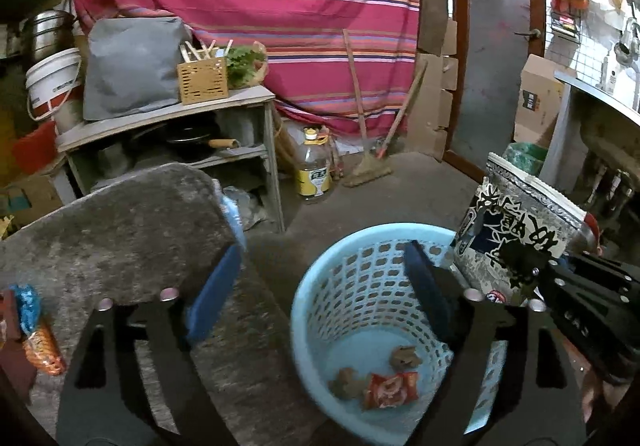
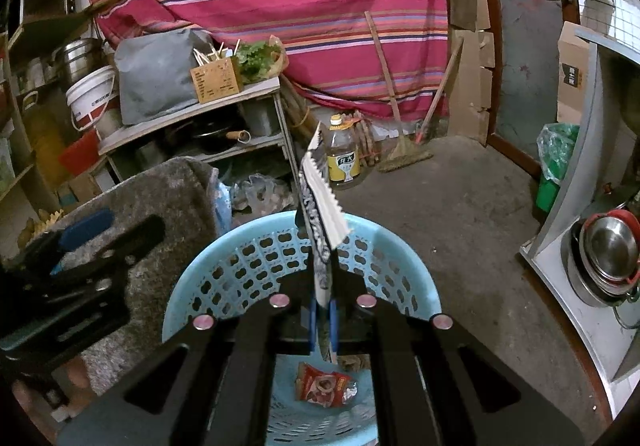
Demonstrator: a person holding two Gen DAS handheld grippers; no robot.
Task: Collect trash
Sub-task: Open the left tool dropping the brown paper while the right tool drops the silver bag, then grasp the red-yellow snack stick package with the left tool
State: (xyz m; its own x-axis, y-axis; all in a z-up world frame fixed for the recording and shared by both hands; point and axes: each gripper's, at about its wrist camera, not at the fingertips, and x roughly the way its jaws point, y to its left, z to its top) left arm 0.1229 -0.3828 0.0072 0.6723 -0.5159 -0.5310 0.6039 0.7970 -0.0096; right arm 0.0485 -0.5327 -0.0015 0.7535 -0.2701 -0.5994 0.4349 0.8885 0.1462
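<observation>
The black-and-white packet [image 2: 320, 213] is pinched by the right gripper [image 2: 324, 322] over the blue basket [image 2: 224, 270]; it is best released centrally, while the left gripper [image 1: 316, 286] is spread empty.

1. We see the basket [image 1: 384, 310] on the floor, just right of the padded seat [image 1: 120, 230]; a snack wrapper [image 1: 390, 390] lies in it.
2. Above its rim our right gripper [image 2: 324, 326] clamps the foil packet [image 2: 320, 213]; our left gripper [image 1: 320, 286], jaws wide, straddles the seat's edge and the basket.
3. Behind the seat stands the shelf [image 1: 168, 117], a box of sticks [image 1: 203, 79] on top; right of it the oil bottle [image 1: 314, 165], then the broom [image 1: 368, 165].
</observation>
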